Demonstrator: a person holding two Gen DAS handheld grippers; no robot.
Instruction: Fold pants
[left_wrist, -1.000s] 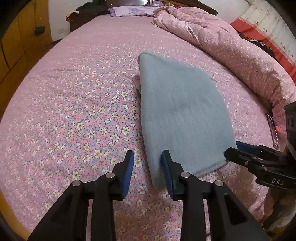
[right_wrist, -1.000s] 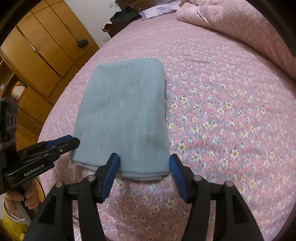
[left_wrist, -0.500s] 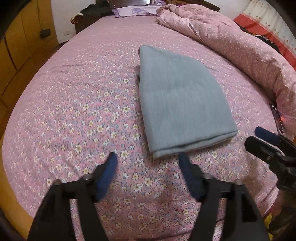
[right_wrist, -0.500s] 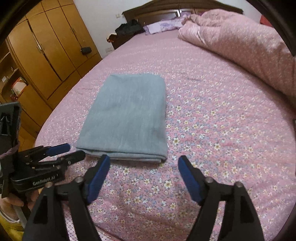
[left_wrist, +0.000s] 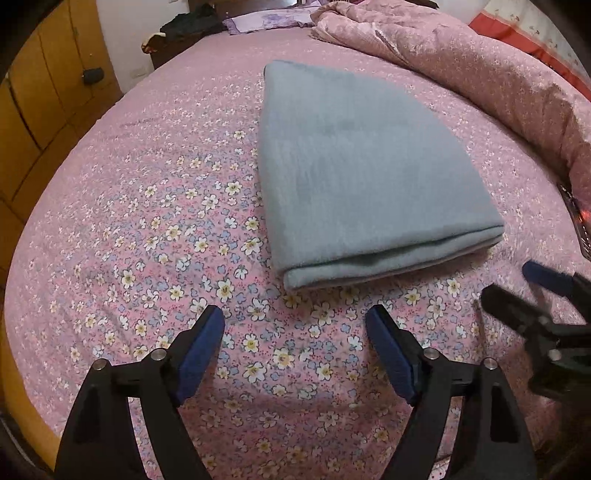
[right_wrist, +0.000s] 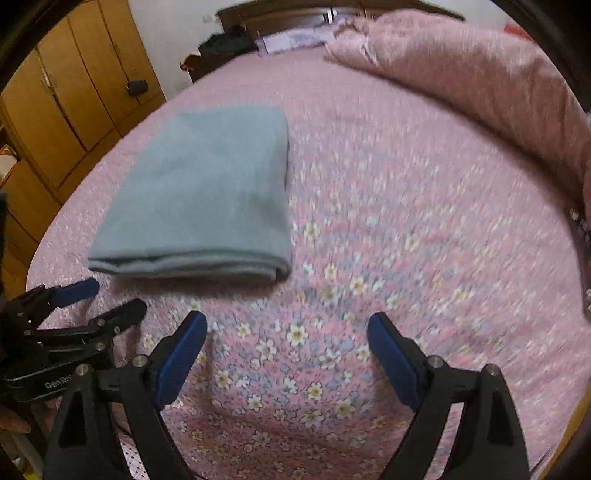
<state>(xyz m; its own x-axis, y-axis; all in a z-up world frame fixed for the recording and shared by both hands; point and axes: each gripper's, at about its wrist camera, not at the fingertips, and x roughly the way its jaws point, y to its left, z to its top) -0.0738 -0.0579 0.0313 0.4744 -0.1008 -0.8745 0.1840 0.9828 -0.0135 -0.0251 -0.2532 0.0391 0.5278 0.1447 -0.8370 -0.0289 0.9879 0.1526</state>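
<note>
Left gripper (left_wrist: 295, 325): jaws spread wide and opening further, nothing between the blue pads (left_wrist: 201, 350), only flowered sheet beneath. Clear of the cloth, just short of its near edge. Seen from the right wrist as a black tool low at the left (right_wrist: 107, 299), jaws parted, beside the near left corner of the fabric.

Right gripper (right_wrist: 286, 332): jaws likewise wide apart and opening, empty, blue pads (right_wrist: 391, 360) over bare sheet. Set to the right of the cloth's near right corner, not touching. In the left wrist view, at the right edge (left_wrist: 517, 284), blurred, apart from the fabric.

Pants (left_wrist: 354, 177): grey-blue, folded into a flat rectangular stack, layered fold edge facing the grippers, lying flat on the bed, untouched by either tool. Same stack in the right wrist view (right_wrist: 199, 192), left of centre.

Bed sheet (left_wrist: 147, 229): pink, small white and blue flowers. Pink quilt (left_wrist: 480, 62) bunched along the right side up to the head. Pale purple pillow (left_wrist: 266, 24) at the far end, dark clothing (left_wrist: 192, 24) heaped beside it. Wooden wardrobe (right_wrist: 81, 96) along the left wall. Right wrist view motion-blurred.
</note>
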